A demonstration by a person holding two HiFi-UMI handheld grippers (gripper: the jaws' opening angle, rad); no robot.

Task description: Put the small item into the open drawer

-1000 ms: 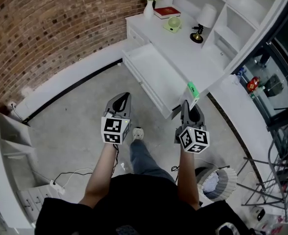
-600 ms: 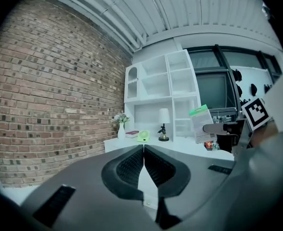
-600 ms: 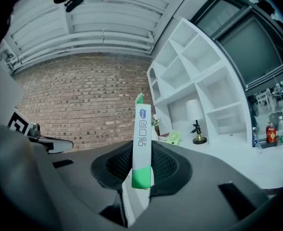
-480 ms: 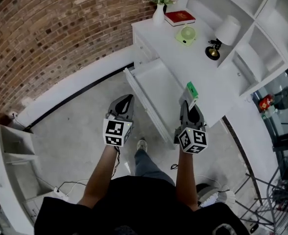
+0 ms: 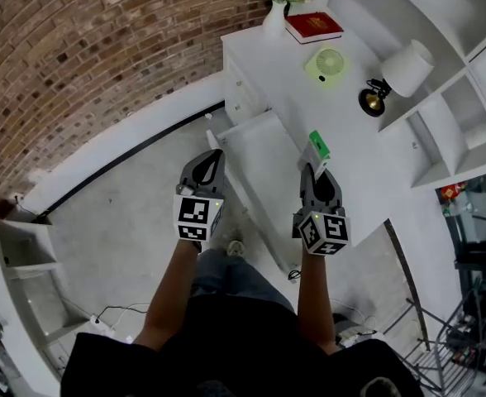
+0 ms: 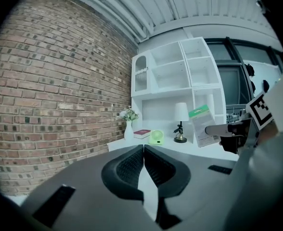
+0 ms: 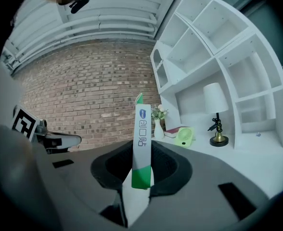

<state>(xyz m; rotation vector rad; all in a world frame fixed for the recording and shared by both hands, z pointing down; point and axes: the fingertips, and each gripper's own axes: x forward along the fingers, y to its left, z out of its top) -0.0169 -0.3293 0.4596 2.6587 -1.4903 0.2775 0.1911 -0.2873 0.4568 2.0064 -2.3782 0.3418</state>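
Note:
My right gripper (image 5: 316, 176) is shut on a small flat green and white packet (image 5: 317, 150), which stands upright between the jaws (image 7: 141, 143). It hovers over the near right corner of the open white drawer (image 5: 264, 160), by the desk's front edge. My left gripper (image 5: 209, 165) is shut with nothing in it, its pads pressed together (image 6: 144, 165), and sits left of the drawer over the floor. In the left gripper view the packet (image 6: 202, 125) shows at the right in the other gripper.
The white desk (image 5: 297, 89) carries a vase of flowers (image 5: 278, 11), a red book (image 5: 313, 27), a small green fan (image 5: 327, 63) and a white lamp (image 5: 400, 73). White shelving (image 5: 441, 122) rises at the right. A brick wall (image 5: 86, 48) stands at the left.
Both grippers have come closer to the desk and drawer. The packet now hangs over the drawer's corner instead of short of it. The jaws look unchanged.

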